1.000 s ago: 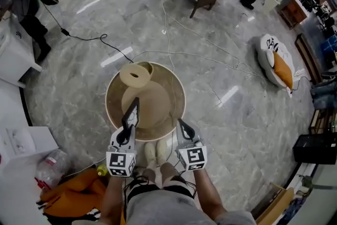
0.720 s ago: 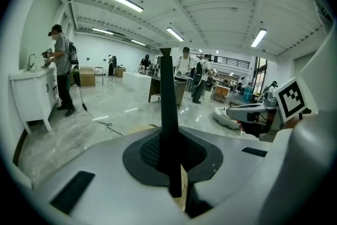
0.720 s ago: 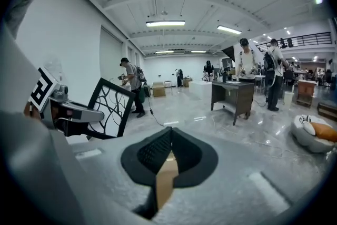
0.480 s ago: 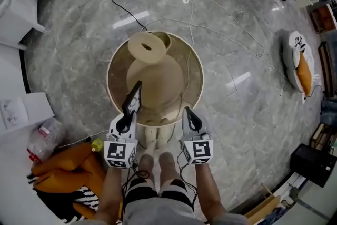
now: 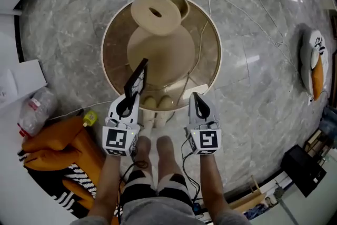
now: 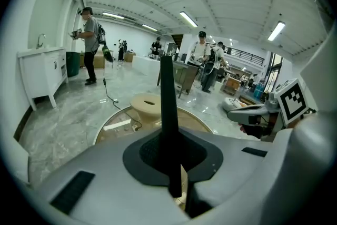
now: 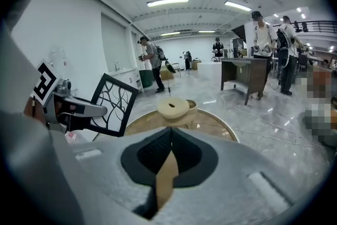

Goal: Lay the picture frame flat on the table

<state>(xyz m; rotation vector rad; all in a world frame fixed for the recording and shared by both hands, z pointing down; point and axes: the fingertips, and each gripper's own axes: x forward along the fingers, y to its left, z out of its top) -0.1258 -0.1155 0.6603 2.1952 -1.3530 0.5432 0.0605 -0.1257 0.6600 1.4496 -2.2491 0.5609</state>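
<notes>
The picture frame [image 5: 136, 80] is black with a branch-like pattern inside. It stands upright on edge above the near rim of the round table [image 5: 107, 74]. My left gripper [image 5: 127, 106] is shut on its lower edge. In the left gripper view the frame [image 6: 167, 108] shows edge-on as a thin black bar between the jaws of the left gripper [image 6: 172, 168]. The right gripper view shows the frame [image 7: 112, 105] face-on at the left. My right gripper [image 5: 196, 101] hovers beside it at the table's near edge, shut and empty; its jaws meet in the right gripper [image 7: 167, 159] view.
A large beige vase-like object [image 5: 161, 52] with a disc top [image 5: 156, 13] fills the table's middle. An orange bag [image 5: 56, 149] lies on the floor at the left, a white cushion [image 5: 315, 63] at the right, and cables [image 5: 247, 0] run behind. Several people [image 7: 151, 63] stand far off.
The head view has slid forward, so the table sits higher and larger in it. Both grippers keep their stance at the near rim, the frame still upright in the left one.
</notes>
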